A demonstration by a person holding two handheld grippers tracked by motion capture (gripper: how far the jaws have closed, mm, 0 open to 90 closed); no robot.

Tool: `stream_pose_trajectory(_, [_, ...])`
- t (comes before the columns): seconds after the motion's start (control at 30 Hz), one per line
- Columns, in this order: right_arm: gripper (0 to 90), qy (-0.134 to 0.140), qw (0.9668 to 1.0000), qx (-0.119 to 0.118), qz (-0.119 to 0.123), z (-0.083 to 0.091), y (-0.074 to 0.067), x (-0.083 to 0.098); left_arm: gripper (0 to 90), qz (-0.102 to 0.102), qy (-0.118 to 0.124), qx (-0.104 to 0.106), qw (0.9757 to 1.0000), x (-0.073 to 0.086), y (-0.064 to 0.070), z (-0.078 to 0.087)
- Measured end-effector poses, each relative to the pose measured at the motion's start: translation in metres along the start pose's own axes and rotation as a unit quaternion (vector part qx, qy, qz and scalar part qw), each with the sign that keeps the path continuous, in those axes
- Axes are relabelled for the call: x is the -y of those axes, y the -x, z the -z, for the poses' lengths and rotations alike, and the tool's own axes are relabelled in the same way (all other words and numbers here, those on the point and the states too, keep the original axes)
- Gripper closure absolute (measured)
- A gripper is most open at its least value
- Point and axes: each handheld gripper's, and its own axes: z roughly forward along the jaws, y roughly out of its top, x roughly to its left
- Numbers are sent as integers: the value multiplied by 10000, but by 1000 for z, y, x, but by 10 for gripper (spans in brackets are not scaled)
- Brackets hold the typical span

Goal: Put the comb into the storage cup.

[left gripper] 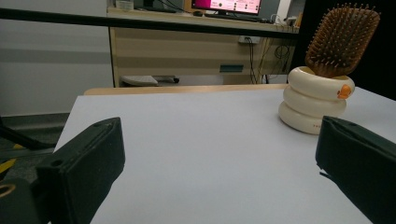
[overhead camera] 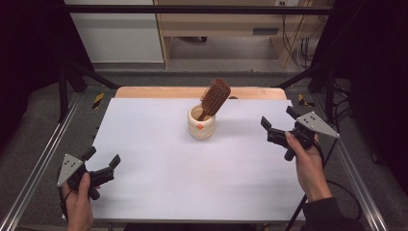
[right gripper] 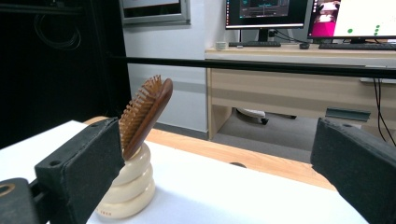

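Note:
A brown wooden hairbrush (overhead camera: 215, 97) stands handle-down in a cream ribbed cup (overhead camera: 201, 123) at the middle back of the white table (overhead camera: 159, 173). It leans to the right, bristles facing front. My left gripper (overhead camera: 102, 161) is held open near the front left corner, far from the cup (left gripper: 314, 103) and the hairbrush (left gripper: 343, 39). Open too, my right gripper (overhead camera: 278, 119) hovers to the right of the cup (right gripper: 128, 189), with the hairbrush (right gripper: 144, 114) beside its left jaw in the right gripper view. Nothing sits between either pair of jaws.
A wooden strip (overhead camera: 163, 92) runs along the table's back edge. Metal frame rails (overhead camera: 43, 159) flank both sides. Beyond stands a desk (right gripper: 299, 88) with monitors (right gripper: 266, 13) and cables.

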Motion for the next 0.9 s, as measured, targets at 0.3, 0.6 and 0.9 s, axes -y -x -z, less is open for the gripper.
stream_pose_trajectory(0.3, [29, -119, 9999, 25, 46, 15, 0, 16, 16, -42, -6, -11, 10000, 0, 1, -1])
stream_pose_trajectory(0.6, [29, -219, 9997, 92, -100, 34, 3, 37, 14, -55, 37, 75, 9999, -2, 1, 1])
stream_pose_trajectory(0.9, [29, -321, 9992, 170, -144, 49, 6, 61, 15, 20, 141, 143, 9998, -5, 2, 11])
